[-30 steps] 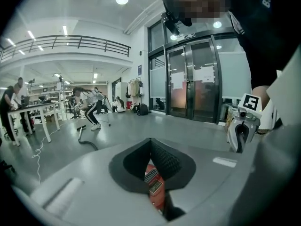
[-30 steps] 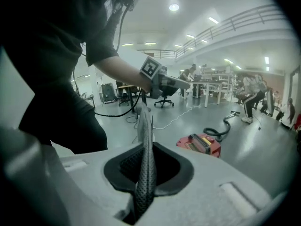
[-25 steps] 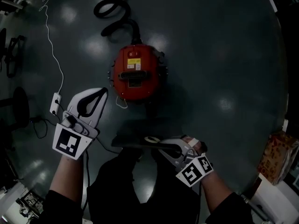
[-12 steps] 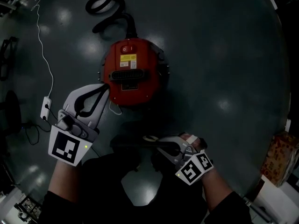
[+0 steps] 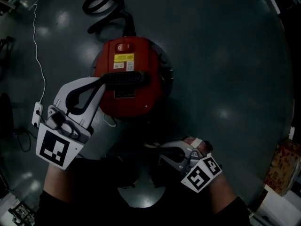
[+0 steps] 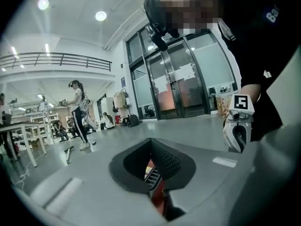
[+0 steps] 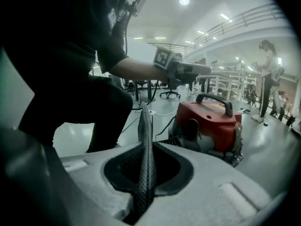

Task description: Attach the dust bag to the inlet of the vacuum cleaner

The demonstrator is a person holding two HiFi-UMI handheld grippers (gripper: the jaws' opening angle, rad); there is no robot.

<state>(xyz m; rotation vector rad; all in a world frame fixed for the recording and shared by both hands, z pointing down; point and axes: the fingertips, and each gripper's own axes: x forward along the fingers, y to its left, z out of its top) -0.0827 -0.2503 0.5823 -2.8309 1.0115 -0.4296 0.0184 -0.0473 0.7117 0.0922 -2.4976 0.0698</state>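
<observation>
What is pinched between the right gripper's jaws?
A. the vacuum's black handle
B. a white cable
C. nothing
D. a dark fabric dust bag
D: in the right gripper view the dark woven dust bag stands edge-on, clamped in the right gripper; the red vacuum cleaner sits apart behind it.
</observation>
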